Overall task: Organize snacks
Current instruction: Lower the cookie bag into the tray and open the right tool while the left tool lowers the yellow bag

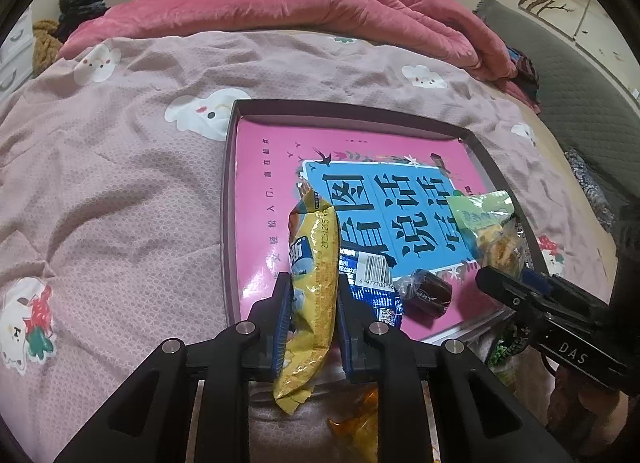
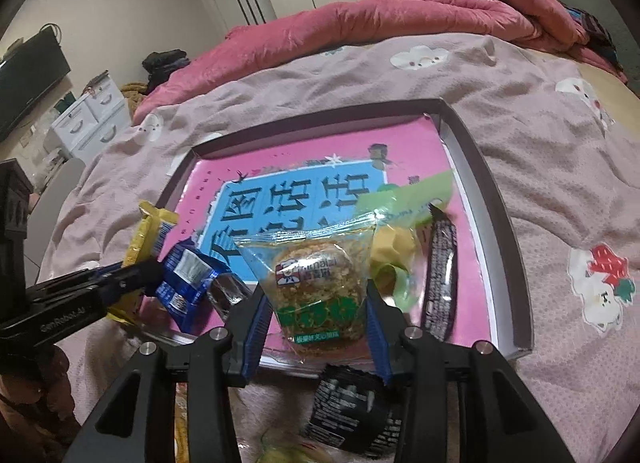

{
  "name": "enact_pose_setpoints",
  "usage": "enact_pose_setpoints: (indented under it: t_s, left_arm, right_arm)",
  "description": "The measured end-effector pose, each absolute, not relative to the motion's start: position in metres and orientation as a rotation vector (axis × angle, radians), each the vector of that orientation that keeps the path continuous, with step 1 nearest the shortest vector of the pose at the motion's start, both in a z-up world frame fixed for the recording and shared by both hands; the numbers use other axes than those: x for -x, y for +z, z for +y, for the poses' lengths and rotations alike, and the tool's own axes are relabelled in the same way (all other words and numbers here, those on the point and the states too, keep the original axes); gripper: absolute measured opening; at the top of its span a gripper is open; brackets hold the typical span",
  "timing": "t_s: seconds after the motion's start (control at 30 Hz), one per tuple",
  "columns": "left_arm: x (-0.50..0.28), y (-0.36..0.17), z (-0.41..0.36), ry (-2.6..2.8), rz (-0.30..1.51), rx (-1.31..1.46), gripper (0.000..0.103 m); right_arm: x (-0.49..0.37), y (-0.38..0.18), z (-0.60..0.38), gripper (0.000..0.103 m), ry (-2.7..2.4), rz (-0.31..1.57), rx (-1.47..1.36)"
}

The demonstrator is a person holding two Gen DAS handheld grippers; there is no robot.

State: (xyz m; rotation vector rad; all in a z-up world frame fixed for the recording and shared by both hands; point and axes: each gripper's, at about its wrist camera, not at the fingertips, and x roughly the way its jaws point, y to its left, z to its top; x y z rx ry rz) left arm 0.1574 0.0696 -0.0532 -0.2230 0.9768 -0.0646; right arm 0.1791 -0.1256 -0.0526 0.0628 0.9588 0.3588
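Observation:
A dark shallow tray (image 1: 230,183) lined with a pink and blue printed sheet lies on the bed. My left gripper (image 1: 312,295) is shut on a yellow snack packet (image 1: 318,255), held upright over the tray's near edge. Beside it in the tray lie a blue packet (image 1: 372,287) and a small dark wrapped snack (image 1: 426,291). My right gripper (image 2: 316,303) is shut on a clear packet with a round cake (image 2: 316,275), over the tray's near right part (image 2: 500,215). Behind it lie a green packet (image 2: 404,199) and a long black bar (image 2: 440,275). The left gripper (image 2: 132,279) shows at the left.
The tray rests on a pink quilt with animal prints (image 1: 120,183). A rolled red blanket (image 1: 280,11) lies along the far side. A black packet (image 2: 348,403) and an orange wrapper (image 1: 356,423) lie on the bed below the grippers. White drawers (image 2: 88,119) stand far left.

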Motion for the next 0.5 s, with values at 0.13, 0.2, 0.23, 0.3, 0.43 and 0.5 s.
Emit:
enact_pose_setpoints:
  t_s: [0.13, 0.2, 0.23, 0.3, 0.43, 0.5]
  left_arm:
    - [-0.1557, -0.0522, 0.0710, -0.064, 0.977, 0.228, 0.025]
    - [-0.1553, -0.0523, 0.0713, -0.066, 0.980, 0.231, 0.027]
    - [-0.1547, -0.0525, 0.0715, -0.065, 0.981, 0.231, 0.029]
    - [-0.1536, -0.0526, 0.0718, -0.068, 0.982, 0.233, 0.032]
    - [-0.1510, -0.0504, 0.0716, -0.072, 0.979, 0.233, 0.033]
    - [-0.1502, -0.0483, 0.0714, -0.075, 0.975, 0.235, 0.033]
  right_arm:
    - [-0.1771, -0.0532, -0.1288, 0.045, 0.353, 0.958, -0.069]
    - [-0.1757, -0.0534, -0.1286, 0.046, 0.353, 0.961, -0.069]
    - [-0.1751, -0.0534, -0.1288, 0.048, 0.355, 0.961, -0.071]
    - [-0.1741, -0.0521, -0.1289, 0.049, 0.362, 0.959, -0.075]
    - [-0.1705, -0.0472, -0.1305, 0.053, 0.368, 0.947, -0.083]
    - [-0.1686, -0.0442, -0.1314, 0.053, 0.371, 0.937, -0.087]
